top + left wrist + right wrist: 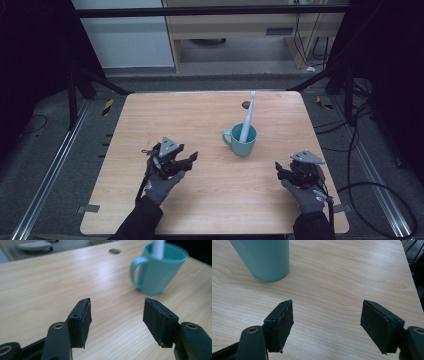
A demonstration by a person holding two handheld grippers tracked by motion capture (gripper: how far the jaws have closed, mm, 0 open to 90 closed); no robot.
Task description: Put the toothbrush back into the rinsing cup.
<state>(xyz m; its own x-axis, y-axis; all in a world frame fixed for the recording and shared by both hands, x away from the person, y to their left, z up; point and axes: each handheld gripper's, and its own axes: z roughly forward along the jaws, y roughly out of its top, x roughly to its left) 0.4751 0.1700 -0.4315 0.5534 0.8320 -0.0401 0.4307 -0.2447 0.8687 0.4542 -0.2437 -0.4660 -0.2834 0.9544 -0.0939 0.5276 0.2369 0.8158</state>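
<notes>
Standing in the teal mug [242,140], a white toothbrush [248,116] shows full-length from above; both grippers gape wide.

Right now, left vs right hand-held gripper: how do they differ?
The left hand-held gripper sits left of the teal mug on the table, jaws aimed rightward toward it; the right hand-held gripper sits right of the mug, nearer the person, jaws aimed leftward. Both are open, empty, and held by gloved hands.
</notes>
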